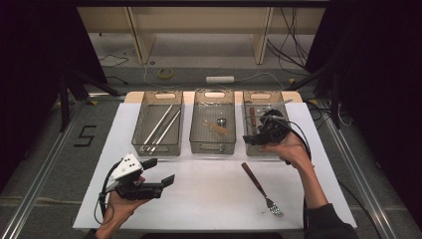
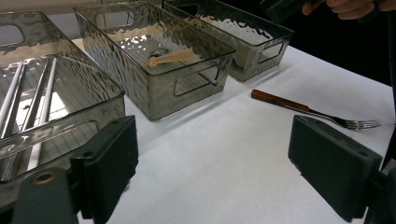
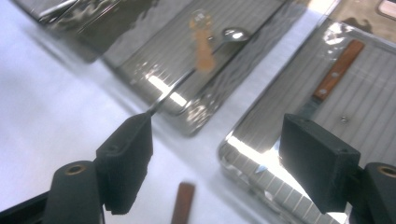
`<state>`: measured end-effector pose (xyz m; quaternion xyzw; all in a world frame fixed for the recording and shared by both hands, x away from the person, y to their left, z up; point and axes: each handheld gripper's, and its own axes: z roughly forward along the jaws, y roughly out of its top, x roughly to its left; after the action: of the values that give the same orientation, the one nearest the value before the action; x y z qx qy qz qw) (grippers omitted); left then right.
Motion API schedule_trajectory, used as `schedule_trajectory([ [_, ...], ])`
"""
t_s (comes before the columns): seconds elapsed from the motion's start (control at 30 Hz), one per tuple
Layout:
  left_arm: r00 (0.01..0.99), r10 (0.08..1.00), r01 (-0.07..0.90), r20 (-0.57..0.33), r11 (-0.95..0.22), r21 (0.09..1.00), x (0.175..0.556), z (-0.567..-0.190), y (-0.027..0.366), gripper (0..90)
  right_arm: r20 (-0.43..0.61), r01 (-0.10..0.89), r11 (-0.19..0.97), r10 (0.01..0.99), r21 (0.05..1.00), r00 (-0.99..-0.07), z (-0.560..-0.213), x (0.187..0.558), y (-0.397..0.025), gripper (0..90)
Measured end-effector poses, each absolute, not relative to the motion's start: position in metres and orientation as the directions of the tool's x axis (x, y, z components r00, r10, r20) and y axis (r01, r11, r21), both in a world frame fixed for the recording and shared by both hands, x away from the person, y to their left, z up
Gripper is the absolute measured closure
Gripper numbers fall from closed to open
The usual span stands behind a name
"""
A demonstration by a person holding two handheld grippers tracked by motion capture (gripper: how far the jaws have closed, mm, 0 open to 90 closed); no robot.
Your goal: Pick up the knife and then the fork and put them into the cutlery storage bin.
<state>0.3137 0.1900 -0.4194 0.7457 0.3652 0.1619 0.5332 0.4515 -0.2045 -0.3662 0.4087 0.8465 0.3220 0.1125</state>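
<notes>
A fork (image 1: 260, 188) with a brown wooden handle lies on the white sheet (image 1: 209, 194), prongs toward the person. In the left gripper view the fork (image 2: 308, 109) is ahead and to the right. My left gripper (image 1: 160, 172) is open near the front left of the sheet, and between its jaws (image 2: 219, 158) there is only bare sheet. Just above the front rim of the right bin (image 1: 253, 149) my right gripper (image 1: 251, 140) hovers, open and empty (image 3: 219, 158). The tip of the fork's handle (image 3: 183, 203) lies below it.
Three clear bins stand in a row at the back. The left bin (image 1: 142, 152) holds long metal rods (image 1: 161, 127). The middle bin (image 1: 211, 148) holds a metal spoon (image 3: 233, 33) and a beige spoon (image 3: 203, 46). A wooden-handled knife (image 3: 336, 70) lies in the right bin.
</notes>
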Motion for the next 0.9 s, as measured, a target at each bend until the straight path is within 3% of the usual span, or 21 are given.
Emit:
schedule_trajectory([
  [0.53, 0.680, 0.718, 0.368, -0.147, -0.161, 0.916, 0.313, -0.419, 0.190, 15.3, 0.043, 0.589, 0.591, 0.685, 0.551, -0.727, -0.381, 0.406, -0.195, 26.4],
  [0.9, 0.682, 0.717, 0.367, -0.146, -0.162, 0.916, 0.313, -0.419, 0.190, 15.3, 0.032, 0.629, 0.631, 0.694, 0.454, -0.720, -0.404, 0.396, -0.201, 29.6],
])
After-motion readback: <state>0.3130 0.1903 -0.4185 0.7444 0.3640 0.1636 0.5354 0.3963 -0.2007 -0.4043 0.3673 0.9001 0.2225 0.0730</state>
